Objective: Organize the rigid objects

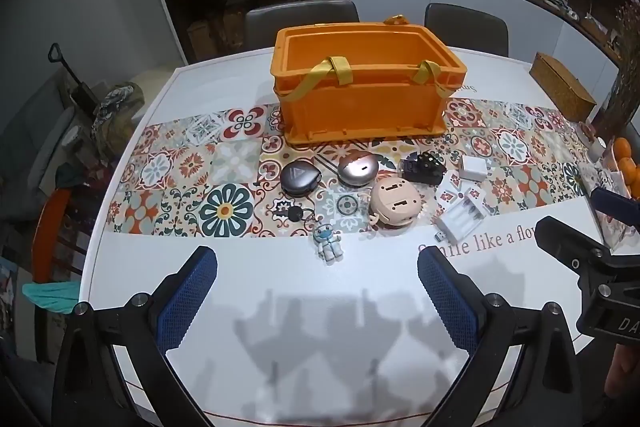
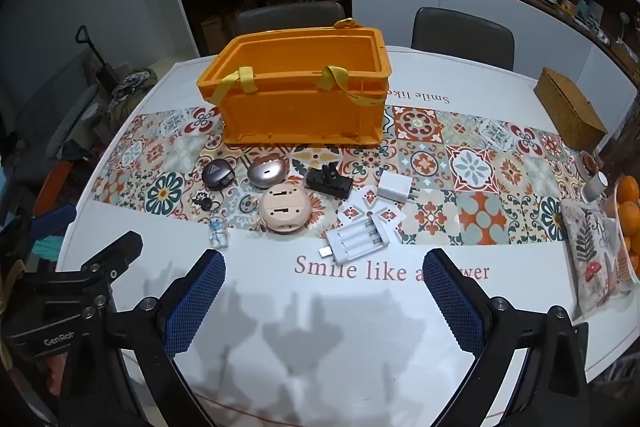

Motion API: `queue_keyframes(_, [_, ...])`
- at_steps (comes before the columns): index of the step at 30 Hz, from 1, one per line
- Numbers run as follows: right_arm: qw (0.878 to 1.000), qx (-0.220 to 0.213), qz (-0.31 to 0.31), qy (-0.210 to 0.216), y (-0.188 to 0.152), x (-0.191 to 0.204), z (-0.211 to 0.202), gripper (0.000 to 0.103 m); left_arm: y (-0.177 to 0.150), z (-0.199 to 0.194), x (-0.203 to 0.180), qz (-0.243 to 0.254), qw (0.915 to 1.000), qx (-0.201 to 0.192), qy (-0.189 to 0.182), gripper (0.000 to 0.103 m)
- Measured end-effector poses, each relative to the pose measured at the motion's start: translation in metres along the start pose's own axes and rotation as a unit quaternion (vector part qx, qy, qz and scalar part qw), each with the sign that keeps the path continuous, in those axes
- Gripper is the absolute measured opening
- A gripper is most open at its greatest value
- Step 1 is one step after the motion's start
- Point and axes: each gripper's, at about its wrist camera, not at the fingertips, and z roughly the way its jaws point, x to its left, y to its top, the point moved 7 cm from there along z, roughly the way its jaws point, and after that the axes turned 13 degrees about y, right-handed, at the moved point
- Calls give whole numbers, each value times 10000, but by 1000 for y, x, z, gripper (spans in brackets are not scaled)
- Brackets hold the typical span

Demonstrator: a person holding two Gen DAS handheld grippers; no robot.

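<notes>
An empty orange crate (image 1: 360, 99) (image 2: 300, 107) with yellow straps stands mid-table. In front of it lie a dark grey case (image 1: 300, 177) (image 2: 216, 173), a silver case (image 1: 358, 167) (image 2: 266, 169), a black adapter (image 1: 422, 167) (image 2: 328, 181), a white plug (image 1: 472, 169) (image 2: 396, 187), a beige doll head (image 1: 394, 203) (image 2: 284, 211), a white battery charger (image 1: 460, 221) (image 2: 356, 241) and an astronaut keychain (image 1: 328, 239) (image 2: 218, 231). My left gripper (image 1: 318, 303) and right gripper (image 2: 324, 303) are open and empty, hovering over the near white table edge.
A patterned runner (image 1: 224, 179) (image 2: 472, 167) crosses the white table. A wicker box (image 1: 562, 91) (image 2: 570, 109) sits at the far right, oranges (image 2: 628, 203) and a printed pouch (image 2: 596, 259) at the right edge. Two chairs (image 2: 462, 31) stand behind the table.
</notes>
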Motion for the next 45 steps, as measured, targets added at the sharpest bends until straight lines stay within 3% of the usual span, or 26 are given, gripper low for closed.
queue_keyframes(45, [10000, 82, 6, 46, 0, -5, 5, 100, -9, 4, -1, -182, 9995, 266, -9, 102])
